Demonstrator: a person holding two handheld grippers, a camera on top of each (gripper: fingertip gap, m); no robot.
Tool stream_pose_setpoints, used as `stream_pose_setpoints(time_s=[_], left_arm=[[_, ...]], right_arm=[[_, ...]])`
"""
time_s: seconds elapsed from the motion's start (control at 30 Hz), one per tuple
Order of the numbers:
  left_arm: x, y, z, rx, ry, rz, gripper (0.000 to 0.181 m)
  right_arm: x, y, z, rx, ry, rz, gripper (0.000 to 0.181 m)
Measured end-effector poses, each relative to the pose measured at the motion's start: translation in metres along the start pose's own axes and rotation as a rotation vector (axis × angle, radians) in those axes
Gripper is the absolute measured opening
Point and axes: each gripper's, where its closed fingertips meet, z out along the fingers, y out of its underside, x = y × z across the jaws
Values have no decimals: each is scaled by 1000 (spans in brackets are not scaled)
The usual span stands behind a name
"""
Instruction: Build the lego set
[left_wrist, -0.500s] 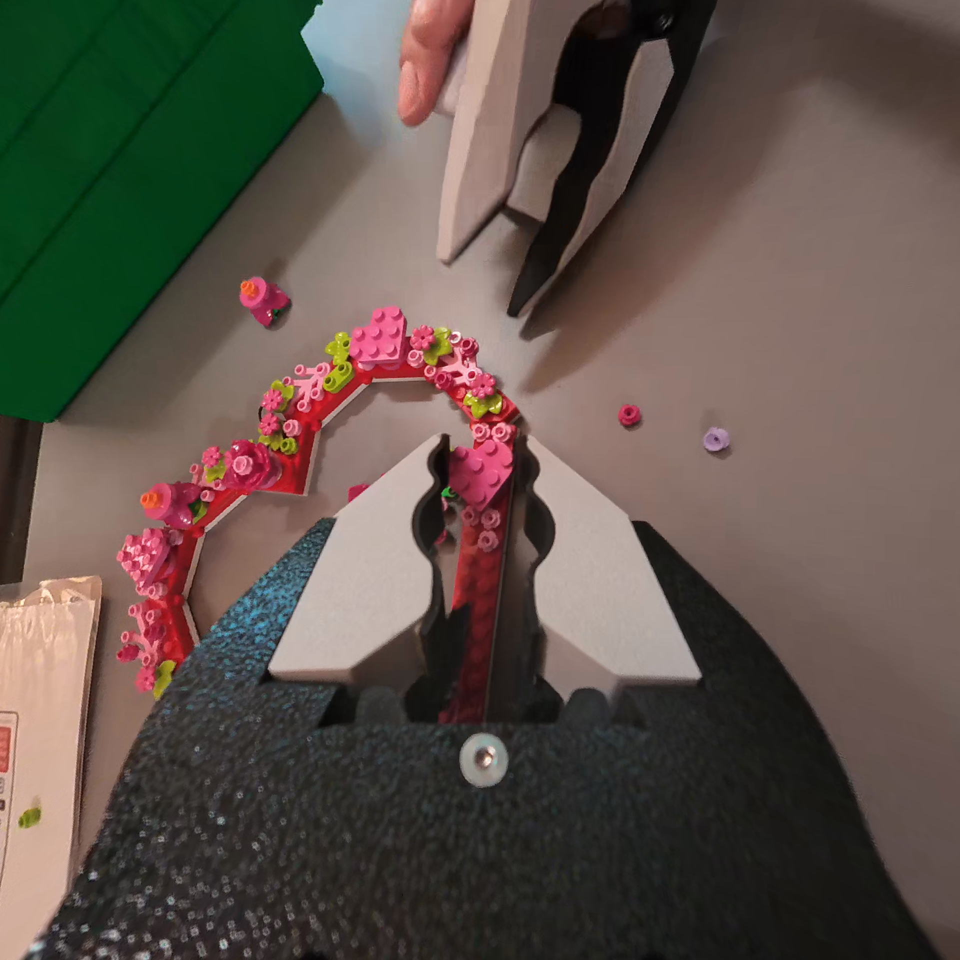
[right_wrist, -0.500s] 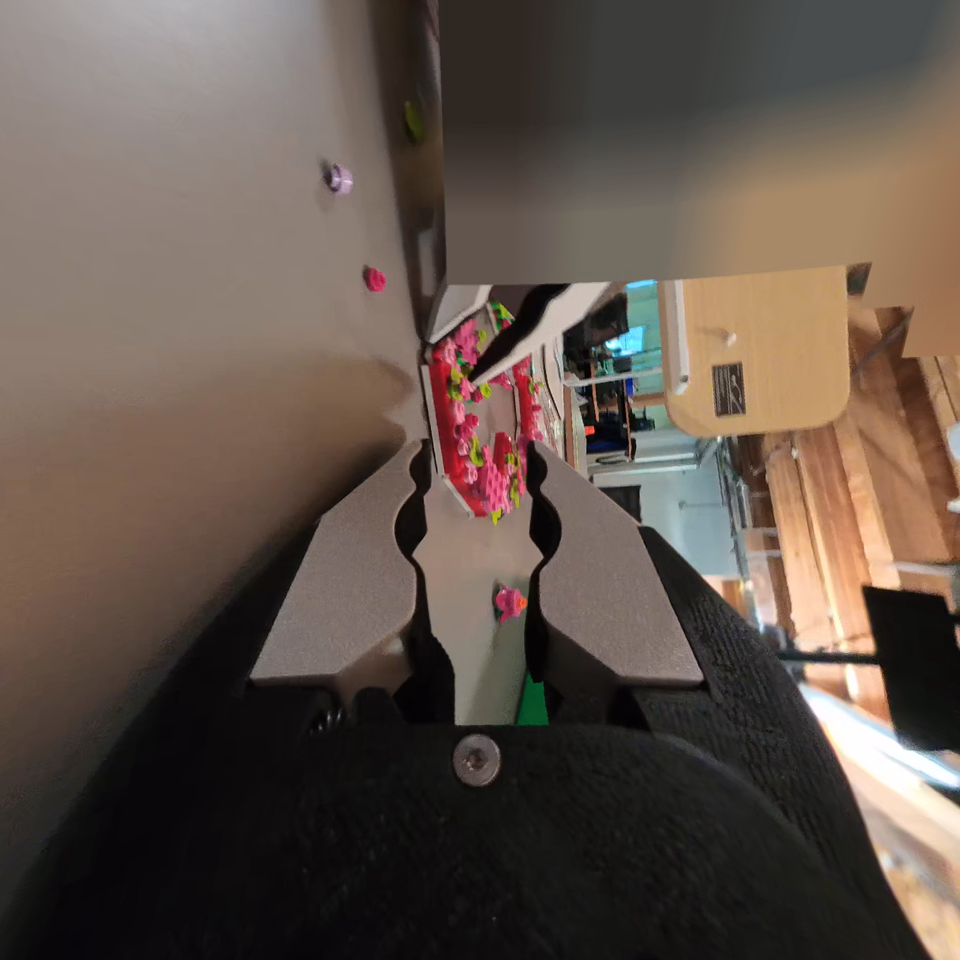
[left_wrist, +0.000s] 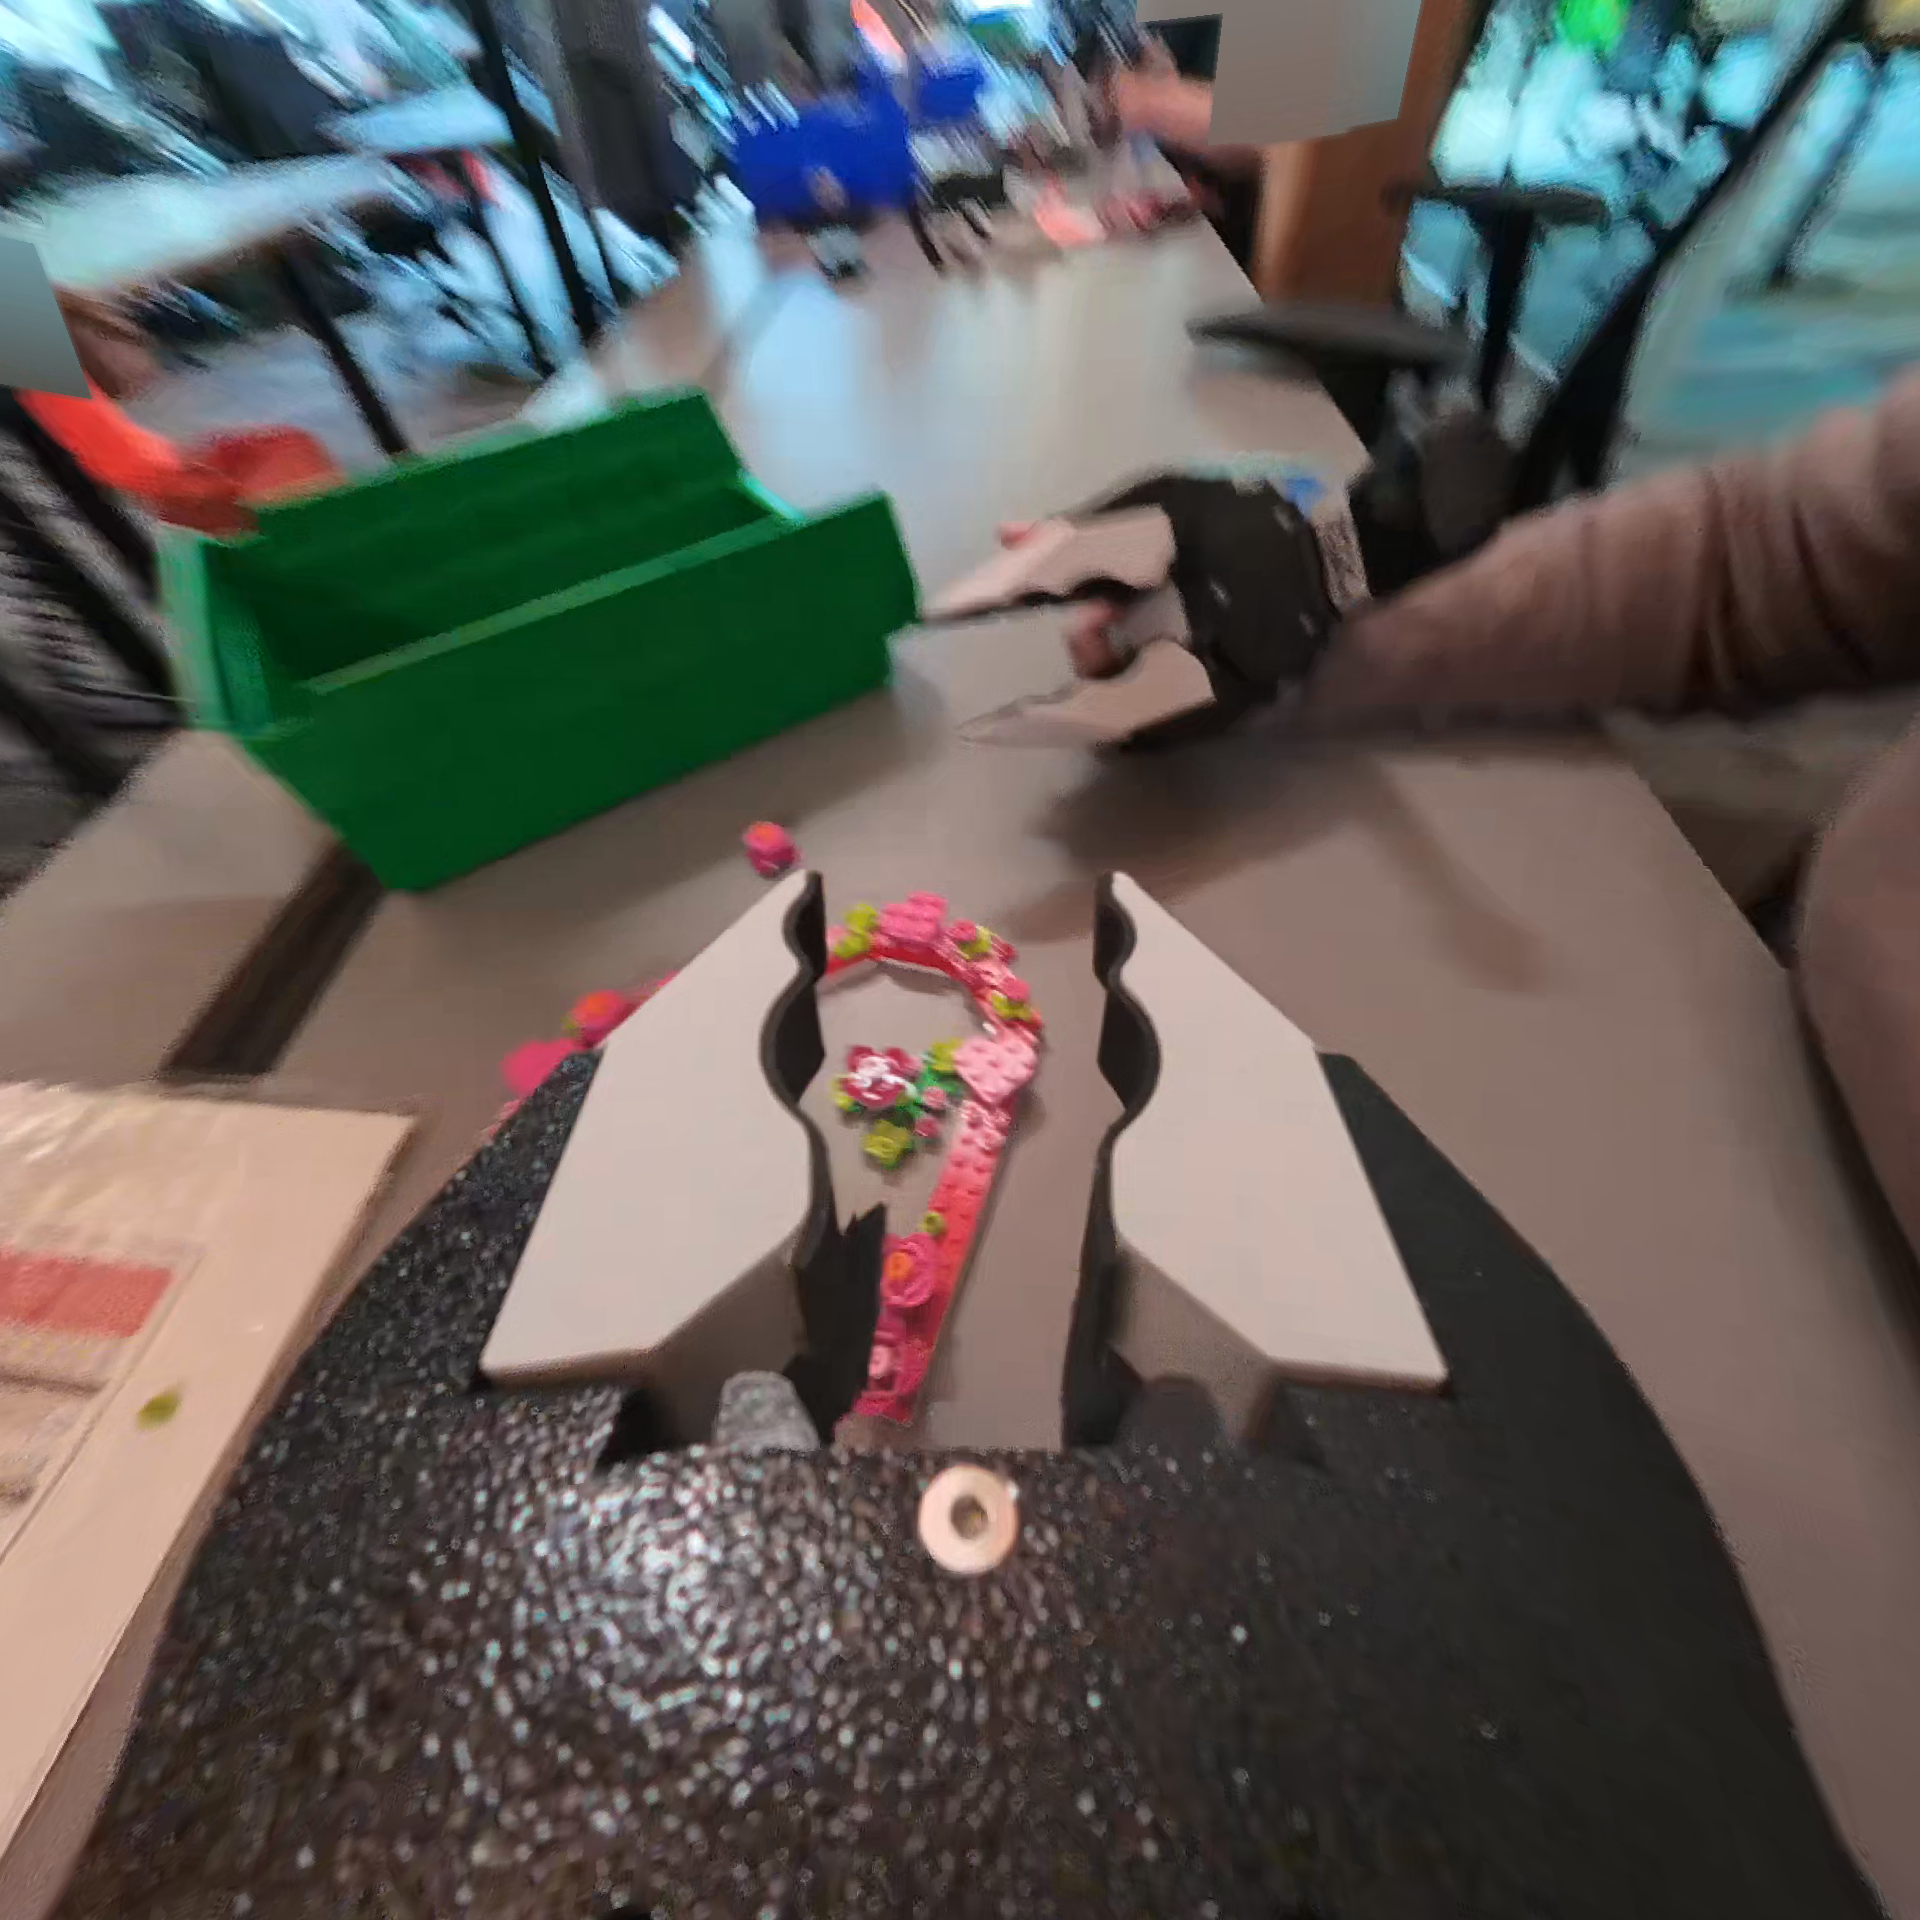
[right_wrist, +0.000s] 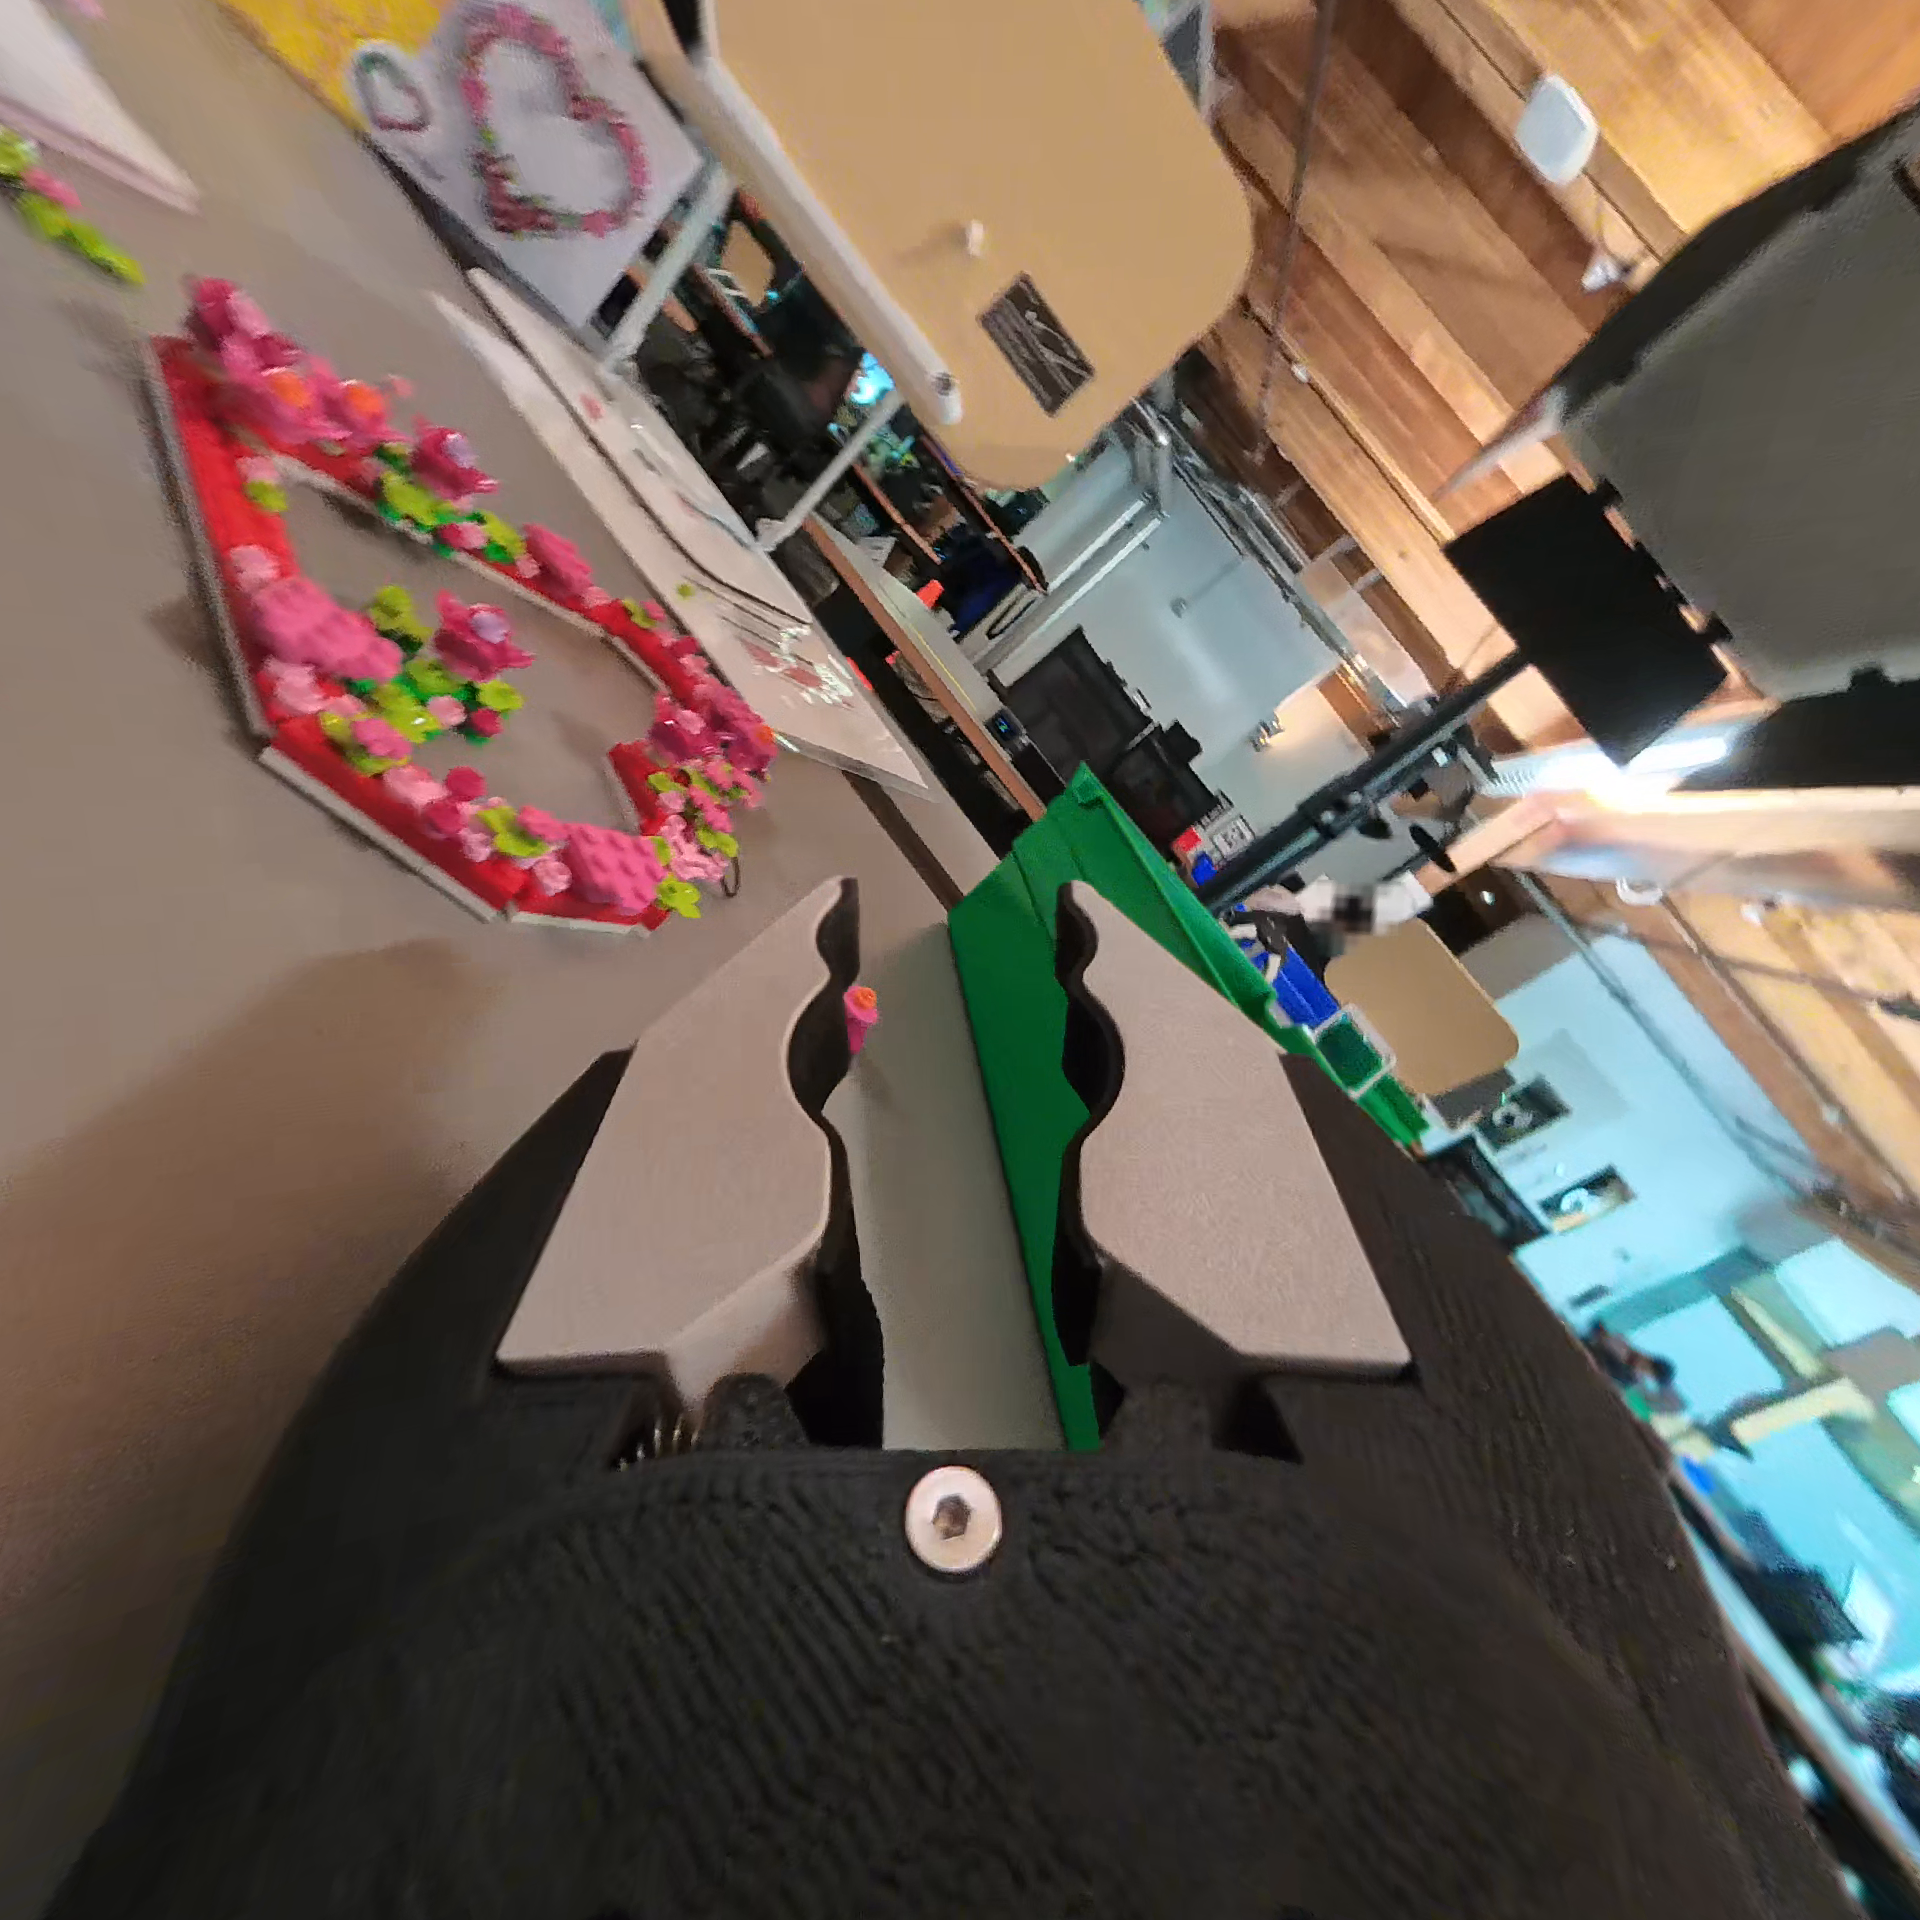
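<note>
Jaws of the left gripper (left_wrist: 954, 940) were spread wide, and nothing was held between them. Through the gap, part of the lego heart frame (left_wrist: 961, 1101) was seen lying flat on the grey table (left_wrist: 1351, 935), its red base studded with pink flowers and lime leaves. Much of the left wrist view was blurred. A small pink flower piece (left_wrist: 770, 847) was seen loose on the table between the frame and the green bin (left_wrist: 540, 634). A bagged instruction sheet (left_wrist: 114, 1299) lay at the left edge.

The right gripper (right_wrist: 961, 894) was likewise parted and empty, tilted on its side close above the table. From its camera the whole heart frame (right_wrist: 436, 665) was shown well apart from the fingers, to their left. The small flower piece (right_wrist: 860, 1013) was seen just beyond the left finger, beside the bin's wall (right_wrist: 997, 1039). In the left wrist view the right gripper (left_wrist: 951, 665) was seen held by a sleeved arm (left_wrist: 1621, 592) near the bin.
</note>
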Motion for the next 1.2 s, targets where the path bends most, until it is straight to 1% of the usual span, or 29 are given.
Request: stream_pose_setpoints(time_s=[0.07,0.13,0.17,0.23,0.3,0.37,0.43,0.53,0.57,0.6,0.63,0.67,0.7,0.77,0.83,0.93,1.03,1.2], left_arm=[[-20,-10,-25,142,-163,-21,48],[-36,-11,-49,271,-323,-32,43],[-40,-8,-58,323,-378,-48,42],[-43,-1,-70,406,-453,-65,43],[-43,9,-77,464,-517,-56,43],[-43,13,-84,529,-575,-29,44],[-44,16,-93,593,-638,16,42],[-42,21,-97,611,-657,58,42],[-41,22,-96,618,-653,63,41],[-40,24,-94,611,-644,68,41],[-39,25,-92,599,-643,73,41],[-38,25,-90,596,-640,86,40],[-37,24,-90,598,-639,101,39],[-36,24,-89,599,-640,112,37],[-35,23,-90,608,-630,107,37],[-38,24,-90,613,-625,88,37],[-39,25,-90,615,-614,71,37],[-38,26,-88,613,-601,70,36]], right_arm=[[10,2,-1,-16,49,60,36],[17,3,-1,-28,91,125,34],[20,3,-1,-35,104,159,32],[20,6,2,-51,107,226,30],[22,7,6,-66,115,254,28],[18,8,15,-81,82,291,26],[14,11,26,-116,35,368,27],[9,15,42,-163,-20,496,25],[6,23,48,-221,-47,536,22],[0,37,53,-317,-82,587,20],[-13,48,56,-414,-169,660,21],[-21,59,58,-488,-216,721,25],[-21,65,61,-519,-218,752,25],[-17,65,67,-498,-214,795,25],[-23,66,71,-516,-260,814,27],[-32,69,74,-551,-305,783,32],[-34,71,76,-564,-321,783,32],[-28,73,76,-548,-321,895,27]])
